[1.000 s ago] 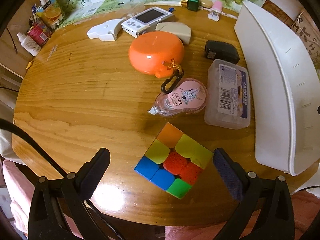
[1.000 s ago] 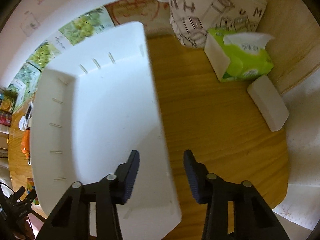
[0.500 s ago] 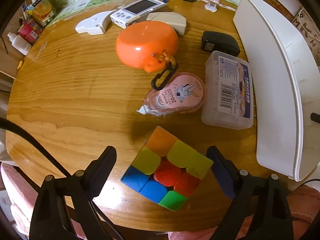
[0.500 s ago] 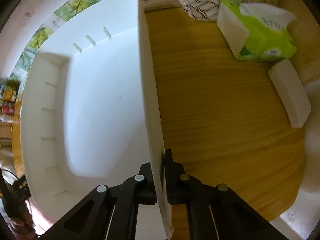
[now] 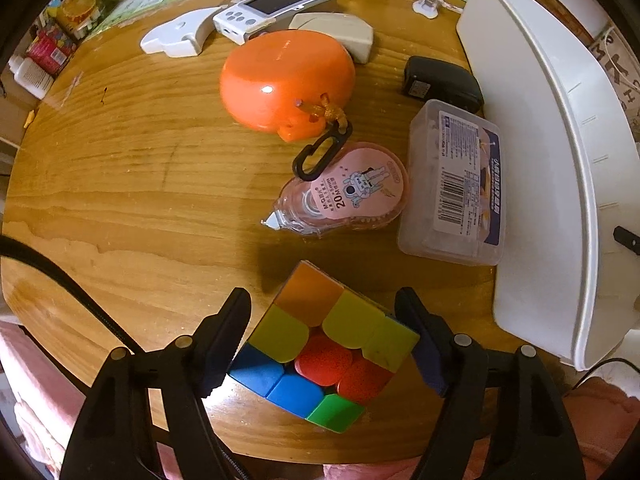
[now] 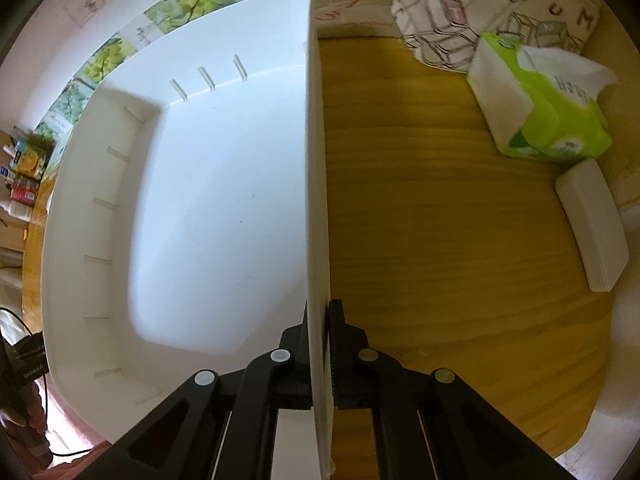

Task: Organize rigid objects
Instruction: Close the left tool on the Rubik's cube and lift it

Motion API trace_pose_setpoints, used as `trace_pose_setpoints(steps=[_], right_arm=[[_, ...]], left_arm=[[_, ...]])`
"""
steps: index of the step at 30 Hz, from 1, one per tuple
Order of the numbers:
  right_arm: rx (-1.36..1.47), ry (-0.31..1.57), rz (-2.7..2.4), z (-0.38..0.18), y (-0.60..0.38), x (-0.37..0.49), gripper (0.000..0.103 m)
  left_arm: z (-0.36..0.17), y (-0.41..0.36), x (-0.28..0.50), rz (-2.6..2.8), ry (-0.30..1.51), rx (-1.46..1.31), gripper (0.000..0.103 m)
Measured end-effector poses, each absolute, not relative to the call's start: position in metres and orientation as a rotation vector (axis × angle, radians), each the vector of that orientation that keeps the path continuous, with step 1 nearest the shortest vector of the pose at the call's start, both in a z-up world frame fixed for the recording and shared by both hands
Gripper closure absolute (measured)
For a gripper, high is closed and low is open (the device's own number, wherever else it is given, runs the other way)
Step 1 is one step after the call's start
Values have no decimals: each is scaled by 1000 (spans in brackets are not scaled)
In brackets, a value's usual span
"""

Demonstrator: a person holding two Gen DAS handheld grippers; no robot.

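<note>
The left gripper (image 5: 322, 338) points down at the table (image 5: 120, 200), its jaws astride the cube (image 5: 324, 348). They have just been closing on it; the right finger (image 5: 420, 340) touches the cube's yellow corner, while a thin gap seems to remain at the left finger (image 5: 224, 340), so the cube is not yet pinched. The cube sits near the table's front edge, turned diagonally to the jaws.

Just beyond the cube lies a pink tape dispenser (image 5: 348, 196), with a black clip (image 5: 320, 152) resting on its upper edge. The clip hangs from an orange round case (image 5: 286, 78). To the right of the dispenser, touching it, is a clear box (image 5: 456, 184) with a barcode label, and behind that a black adapter (image 5: 440, 84). Further back are a white handheld device (image 5: 272, 8), a beige mouse (image 5: 332, 34) and a white curved piece (image 5: 180, 36).

The right gripper (image 6: 320, 352) is clamped shut on the near wall of the white bin (image 6: 200, 200), 1 finger inside and 1 outside. The bin stands at the table's right side, just beside the clear box. Beyond the bin lie a green tissue pack (image 6: 540, 120) and a white block (image 6: 592, 224).
</note>
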State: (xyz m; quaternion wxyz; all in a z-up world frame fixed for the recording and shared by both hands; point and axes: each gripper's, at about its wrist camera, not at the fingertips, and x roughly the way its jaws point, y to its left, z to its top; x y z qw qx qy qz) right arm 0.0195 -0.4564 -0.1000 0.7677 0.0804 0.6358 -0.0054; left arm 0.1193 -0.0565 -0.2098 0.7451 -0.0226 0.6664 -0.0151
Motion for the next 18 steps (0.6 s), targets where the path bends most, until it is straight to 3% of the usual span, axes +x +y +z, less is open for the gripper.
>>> trace_pose_setpoints(steps=[9,11,18], right_arm=[[124,1368,7,-105,-450,16,99],[122,1365,7,-106,-450,14,99],[122,1365,6,-110,-441,13,99]], left_arm=[[-195,-45,121,-35,1419,-100,34],[-189,-44,122,-47,1412,-107,40],[-172,-44,128,-44,1412,-100,40]])
